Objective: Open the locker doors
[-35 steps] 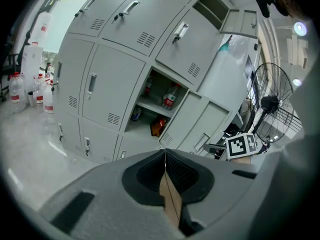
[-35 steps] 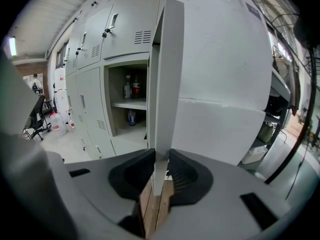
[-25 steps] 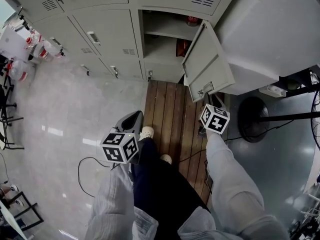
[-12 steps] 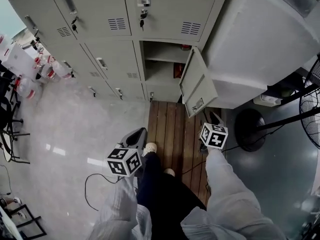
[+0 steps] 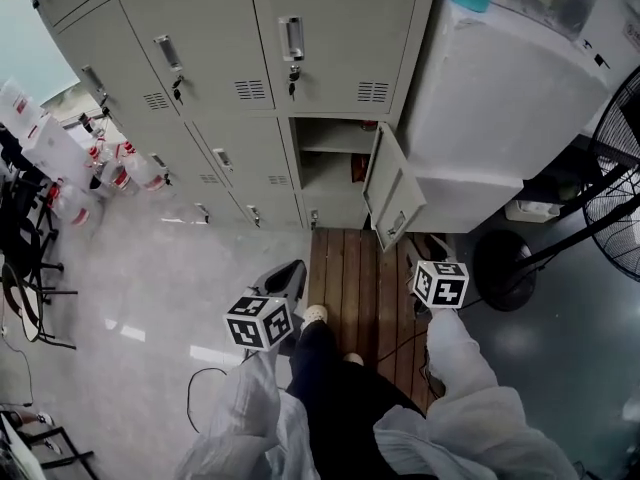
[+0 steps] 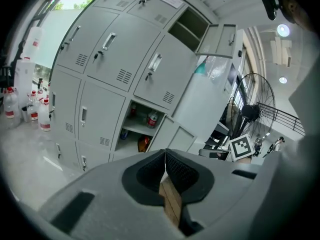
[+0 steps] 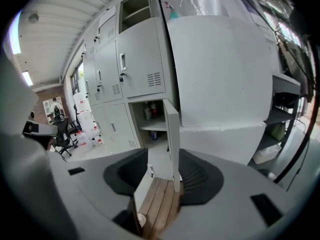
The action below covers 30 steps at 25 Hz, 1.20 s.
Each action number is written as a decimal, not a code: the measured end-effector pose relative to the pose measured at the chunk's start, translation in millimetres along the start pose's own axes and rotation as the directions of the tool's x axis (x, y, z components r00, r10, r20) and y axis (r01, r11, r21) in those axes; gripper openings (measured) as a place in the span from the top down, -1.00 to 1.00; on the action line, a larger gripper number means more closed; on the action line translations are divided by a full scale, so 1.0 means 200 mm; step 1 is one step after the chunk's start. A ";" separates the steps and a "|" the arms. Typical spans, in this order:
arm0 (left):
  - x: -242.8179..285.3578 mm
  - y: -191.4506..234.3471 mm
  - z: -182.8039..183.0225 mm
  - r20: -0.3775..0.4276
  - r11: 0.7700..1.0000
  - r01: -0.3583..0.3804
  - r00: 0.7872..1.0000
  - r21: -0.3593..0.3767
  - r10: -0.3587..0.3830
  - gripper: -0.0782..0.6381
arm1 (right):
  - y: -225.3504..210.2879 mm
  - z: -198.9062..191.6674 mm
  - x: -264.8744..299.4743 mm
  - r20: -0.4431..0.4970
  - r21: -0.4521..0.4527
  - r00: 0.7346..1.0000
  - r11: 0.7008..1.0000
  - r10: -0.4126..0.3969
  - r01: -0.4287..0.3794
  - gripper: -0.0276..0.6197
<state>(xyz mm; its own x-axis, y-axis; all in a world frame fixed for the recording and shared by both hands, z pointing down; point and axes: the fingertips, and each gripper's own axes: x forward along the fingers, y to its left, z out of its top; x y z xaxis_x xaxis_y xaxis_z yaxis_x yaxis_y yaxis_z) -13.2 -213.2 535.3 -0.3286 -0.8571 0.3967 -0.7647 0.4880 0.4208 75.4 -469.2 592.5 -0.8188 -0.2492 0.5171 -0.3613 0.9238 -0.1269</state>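
The open locker door [image 5: 393, 200] sits just right of centre in the head view, in the lower part of the grey lockers [image 5: 200, 78]. It is swung out toward me, so the shelf inside its compartment shows. In the right gripper view the same door [image 7: 172, 134] stands edge-on at mid-frame, with shelf bottles [image 7: 150, 111] to its left. The upper door [image 5: 320, 38] directly above is closed, with keys [image 5: 292, 80] hanging at its lock. The doors further left in the frame are closed too. High in the left gripper view a top door [image 6: 217, 36] also stands open.

My right gripper [image 5: 425, 256] is just below the open door in the head view and apart from it. In its own view the right gripper [image 7: 164, 155] is released. Its jaws have just been opening and now stand wide, with nothing gripped and only the distant door and the wooden platform [image 7: 157, 204] seen through the gap. My left gripper [image 5: 285, 273] is left of centre, lower in the frame. In its own view the left gripper [image 6: 165, 154] is clenched tip to tip on nothing.

The platform runs from the lockers down to my shoe [image 5: 314, 314]. A big white unit [image 5: 500, 108] fills the upper right, with a fan [image 5: 615, 208] at the right edge. Floor bottles [image 5: 120, 168] stand at the left by the lockers.
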 end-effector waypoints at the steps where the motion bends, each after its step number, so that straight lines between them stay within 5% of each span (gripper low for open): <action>1: -0.01 -0.02 0.02 0.007 1.000 0.005 1.000 0.003 -0.005 0.76 | 0.01 0.03 -0.03 0.011 -0.001 1.000 1.000 0.011 -0.011 0.37; 11: -0.15 -0.24 0.11 0.040 0.997 0.040 0.998 0.064 -0.042 0.76 | 0.27 0.33 -0.42 0.150 -0.003 0.977 0.988 0.154 -0.155 0.37; 21: -0.21 -0.46 0.32 0.091 0.987 0.094 0.990 0.130 -0.106 0.76 | 0.39 0.56 -0.71 0.276 0.055 0.937 0.970 0.213 -0.237 0.37; 30: -0.29 -0.68 0.64 0.208 0.965 0.120 0.963 0.233 -0.170 0.76 | 0.37 0.90 -1.06 0.474 0.070 0.851 0.954 0.225 -0.291 0.38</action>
<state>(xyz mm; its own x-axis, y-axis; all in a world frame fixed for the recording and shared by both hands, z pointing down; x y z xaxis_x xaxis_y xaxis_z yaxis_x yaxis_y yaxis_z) 39.1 -250.4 350.9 -0.3016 -0.9430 0.1405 -0.9067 0.3292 0.2636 141.3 -399.7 321.8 -0.9898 -0.1419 0.0104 -0.1373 0.9337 -0.3307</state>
